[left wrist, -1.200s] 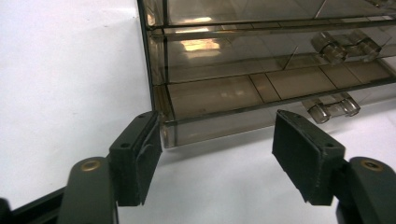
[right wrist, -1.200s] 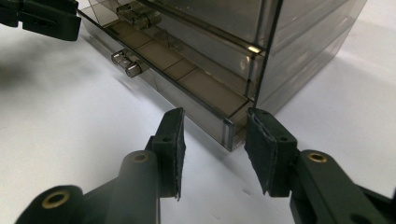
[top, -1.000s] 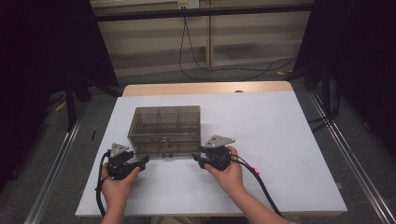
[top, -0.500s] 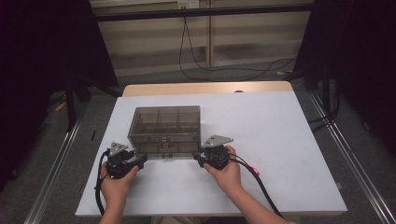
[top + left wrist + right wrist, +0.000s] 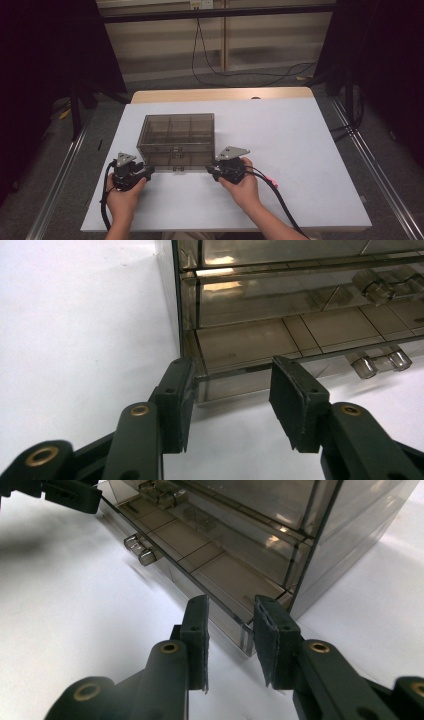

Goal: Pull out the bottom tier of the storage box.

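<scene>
the surface (image 5: 310, 150) is white and flat, with a strip of light wood (image 5: 220, 94) along its far edge. behind it stands a pale wall of horizontal panels (image 5: 270, 45), and a dark bar (image 5: 220, 12) crosses in front of it near the top. black cables (image 5: 235, 75) hang down and lie on the grey floor (image 5: 370, 150). metal rails (image 5: 55, 185) run on both sides. the left and right sides of the room are dark.

White table (image 5: 300, 150), black floor cable (image 5: 240, 75)

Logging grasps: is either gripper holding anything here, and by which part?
Nothing is firmly held. Both grippers' jaws have been closing around the front corners of the bottom drawer of the smoky plastic box, gaps remaining.
</scene>
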Available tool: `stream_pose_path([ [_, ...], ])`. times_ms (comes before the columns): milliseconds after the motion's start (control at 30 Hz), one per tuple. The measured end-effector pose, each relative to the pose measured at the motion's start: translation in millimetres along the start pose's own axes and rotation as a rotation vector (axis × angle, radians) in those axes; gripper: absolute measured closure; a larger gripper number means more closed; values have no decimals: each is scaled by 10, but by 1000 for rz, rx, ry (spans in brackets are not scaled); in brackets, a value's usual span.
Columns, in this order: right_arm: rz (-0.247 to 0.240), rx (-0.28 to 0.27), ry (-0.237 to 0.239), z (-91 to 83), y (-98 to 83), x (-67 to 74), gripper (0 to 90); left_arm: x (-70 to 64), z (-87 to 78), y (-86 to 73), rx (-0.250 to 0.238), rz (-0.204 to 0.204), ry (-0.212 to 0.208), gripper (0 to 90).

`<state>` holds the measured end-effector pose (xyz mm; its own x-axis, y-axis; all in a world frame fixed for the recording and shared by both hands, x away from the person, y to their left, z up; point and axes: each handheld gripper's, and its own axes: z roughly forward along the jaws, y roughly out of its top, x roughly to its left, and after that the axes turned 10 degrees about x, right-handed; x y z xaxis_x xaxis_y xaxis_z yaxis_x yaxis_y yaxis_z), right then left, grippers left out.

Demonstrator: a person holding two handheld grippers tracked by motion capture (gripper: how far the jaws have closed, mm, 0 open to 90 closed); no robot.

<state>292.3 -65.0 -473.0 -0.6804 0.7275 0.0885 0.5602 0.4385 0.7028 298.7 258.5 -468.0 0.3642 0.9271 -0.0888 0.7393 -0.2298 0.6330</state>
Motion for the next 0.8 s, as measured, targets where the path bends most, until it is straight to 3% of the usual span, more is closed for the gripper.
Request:
stream_pose_path([
  [800,-25,18,14,-47,-35,44,689,-9,-80,-43,11,2,-10,562],
])
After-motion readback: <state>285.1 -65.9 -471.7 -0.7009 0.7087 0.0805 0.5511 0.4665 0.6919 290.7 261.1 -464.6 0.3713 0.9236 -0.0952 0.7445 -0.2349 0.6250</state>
